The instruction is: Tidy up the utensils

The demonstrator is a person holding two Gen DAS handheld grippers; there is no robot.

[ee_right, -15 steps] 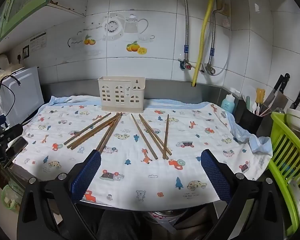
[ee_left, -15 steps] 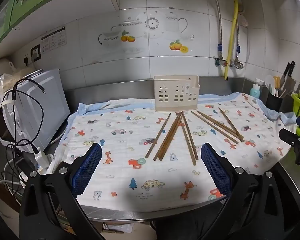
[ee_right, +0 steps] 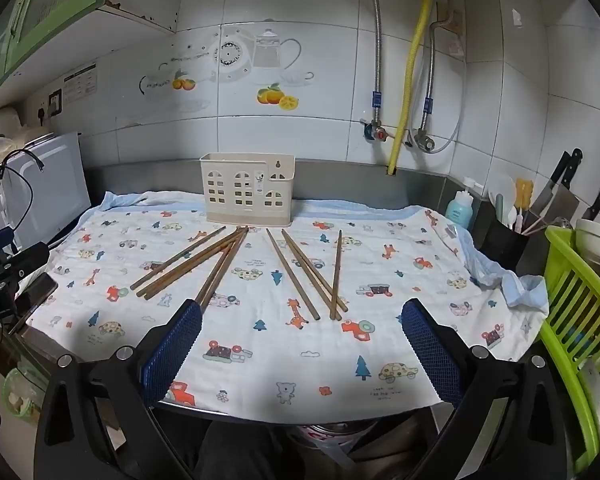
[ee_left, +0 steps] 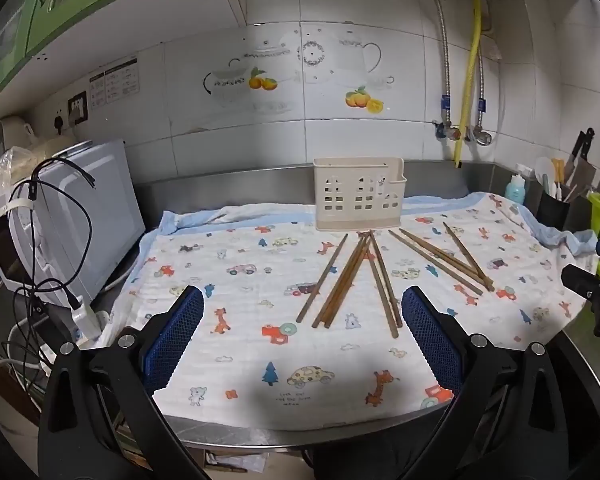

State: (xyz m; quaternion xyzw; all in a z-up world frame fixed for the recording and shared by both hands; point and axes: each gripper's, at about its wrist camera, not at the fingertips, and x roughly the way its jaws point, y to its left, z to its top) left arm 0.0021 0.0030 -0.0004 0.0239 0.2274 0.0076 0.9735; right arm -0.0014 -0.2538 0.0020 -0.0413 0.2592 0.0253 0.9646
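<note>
Several brown wooden chopsticks (ee_left: 348,276) lie fanned out on a cartoon-print cloth (ee_left: 240,344), in front of a cream plastic utensil holder (ee_left: 358,194) that stands upright at the back. In the right wrist view the chopsticks (ee_right: 300,272) lie in two loose groups before the holder (ee_right: 247,189). My left gripper (ee_left: 302,334) is open and empty, held near the counter's front edge, short of the chopsticks. My right gripper (ee_right: 300,338) is open and empty, also at the front edge, just short of the chopstick tips.
A white appliance with cables (ee_left: 72,232) stands at the left. At the right are a green dish rack (ee_right: 580,308), a black cup of utensils (ee_right: 504,240), knives (ee_right: 560,188) and a blue bottle (ee_right: 460,208). Pipes (ee_right: 408,76) run down the tiled wall.
Both grippers have shifted slightly; the chopsticks and the holder lie as before.
</note>
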